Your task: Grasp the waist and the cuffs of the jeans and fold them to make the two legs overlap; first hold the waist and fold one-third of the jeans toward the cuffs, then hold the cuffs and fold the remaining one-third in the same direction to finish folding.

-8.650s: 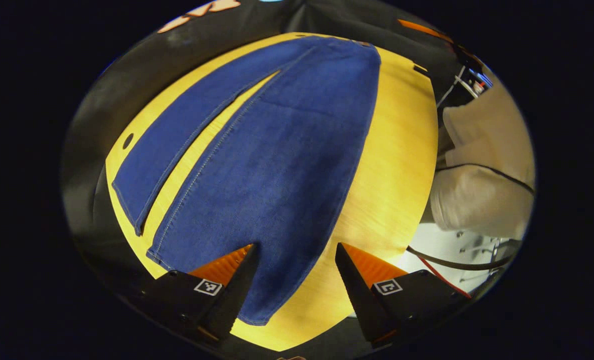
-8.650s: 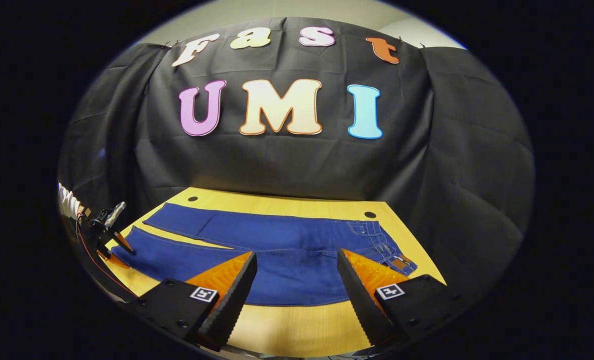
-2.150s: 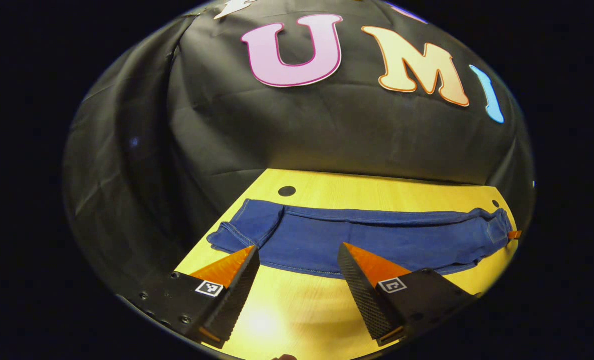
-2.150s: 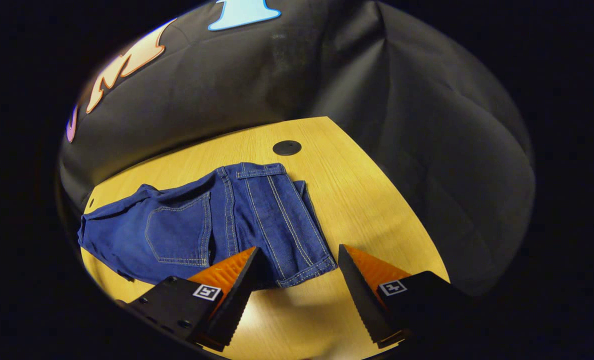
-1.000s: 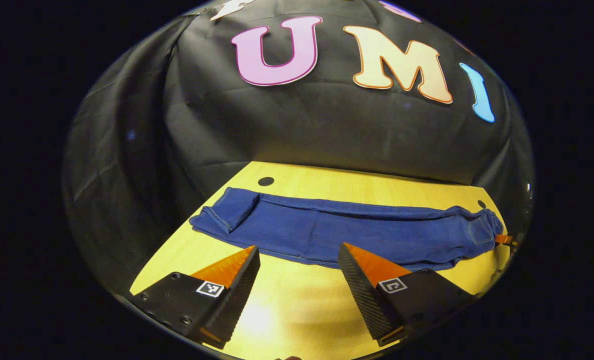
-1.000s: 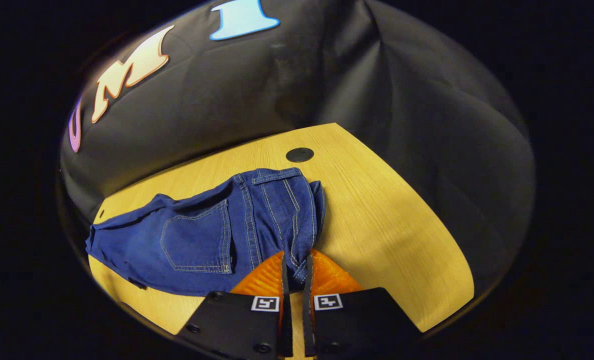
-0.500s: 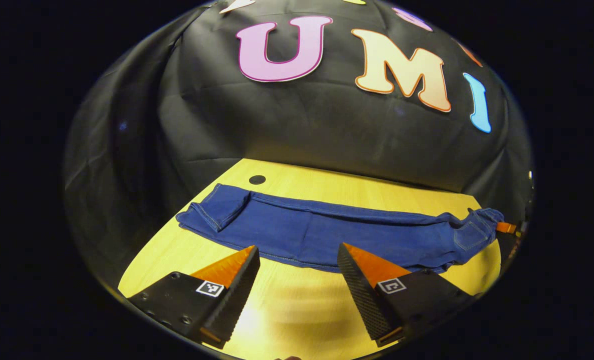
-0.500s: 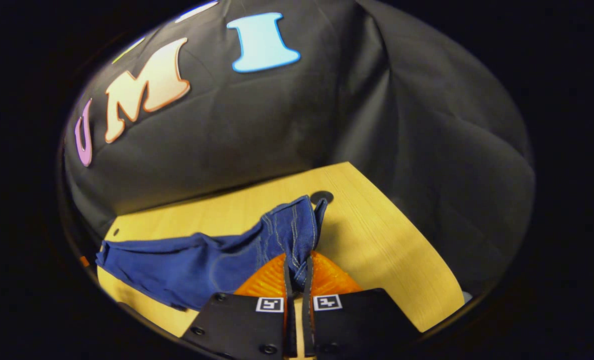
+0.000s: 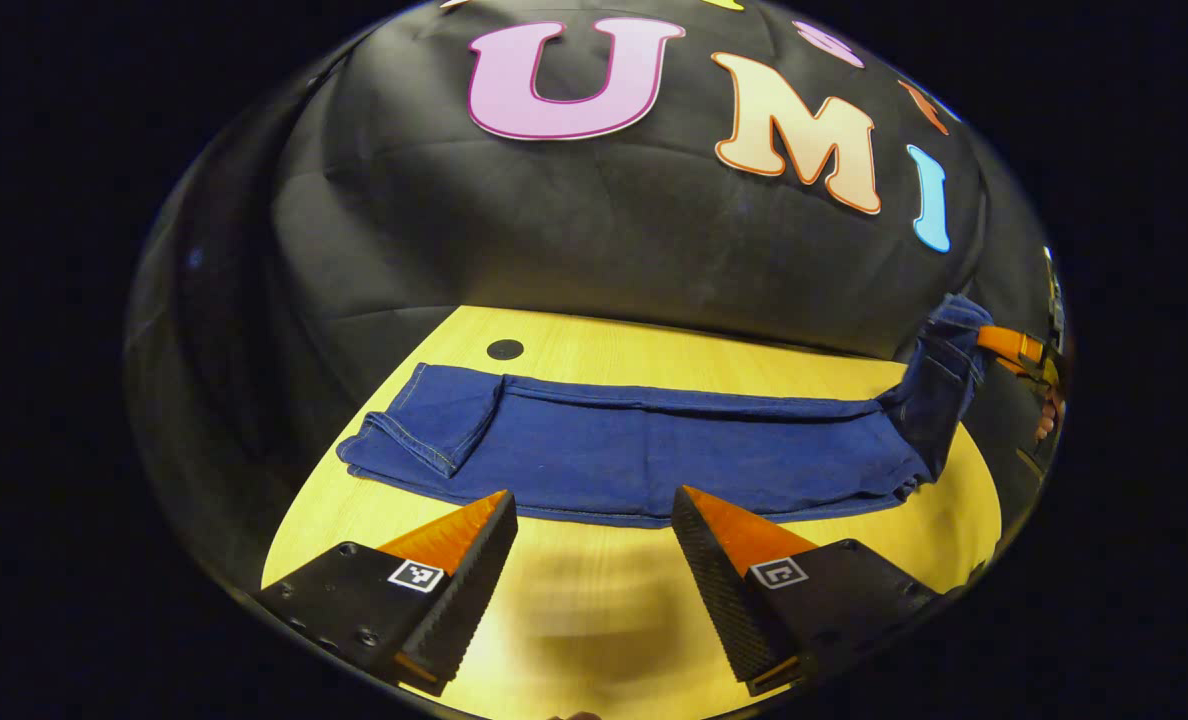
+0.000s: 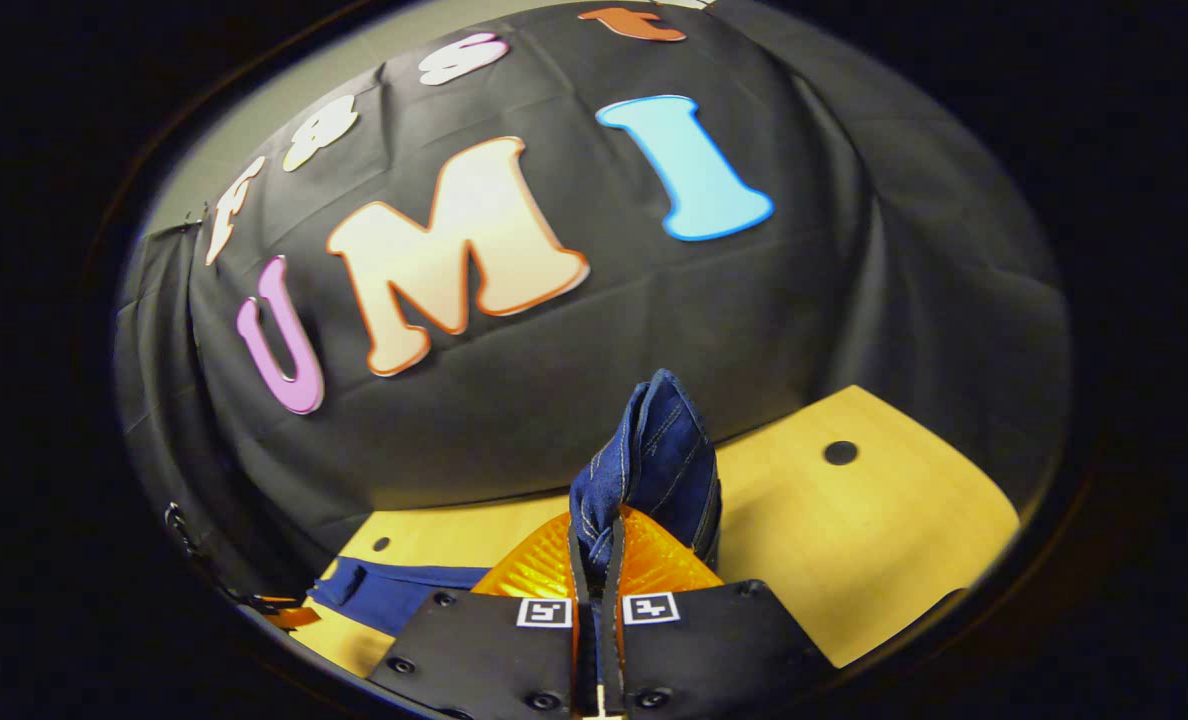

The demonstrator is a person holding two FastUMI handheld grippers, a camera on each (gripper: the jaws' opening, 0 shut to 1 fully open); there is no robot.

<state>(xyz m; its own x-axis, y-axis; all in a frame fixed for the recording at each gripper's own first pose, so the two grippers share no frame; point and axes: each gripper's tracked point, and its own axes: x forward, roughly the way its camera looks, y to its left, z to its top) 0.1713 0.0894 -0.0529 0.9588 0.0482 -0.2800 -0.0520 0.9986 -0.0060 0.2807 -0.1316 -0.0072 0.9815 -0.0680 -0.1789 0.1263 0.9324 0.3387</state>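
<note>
Left gripper view: jeans (image 9: 654,455) lie lengthwise across the yellow bench (image 9: 594,620), legs stacked, cuffs (image 9: 424,430) toward 9 o'clock with one corner turned back. Toward 3 o'clock the waist (image 9: 944,370) rises off the bench, held aloft by the right gripper (image 9: 1019,350), seen small at the edge; a hand behind it is probably there, too dim to be sure. Left gripper (image 9: 594,530) hovers over bare bench at 6 o'clock, jaws spread wide, holding nothing, just short of the jeans' near edge.

Right gripper view: right gripper (image 10: 599,560) pinched tight on the waist (image 10: 654,460), denim bunched upright at 12 o'clock from the fingers. Dark hole (image 10: 840,452) in the bench at 3 o'clock.
</note>
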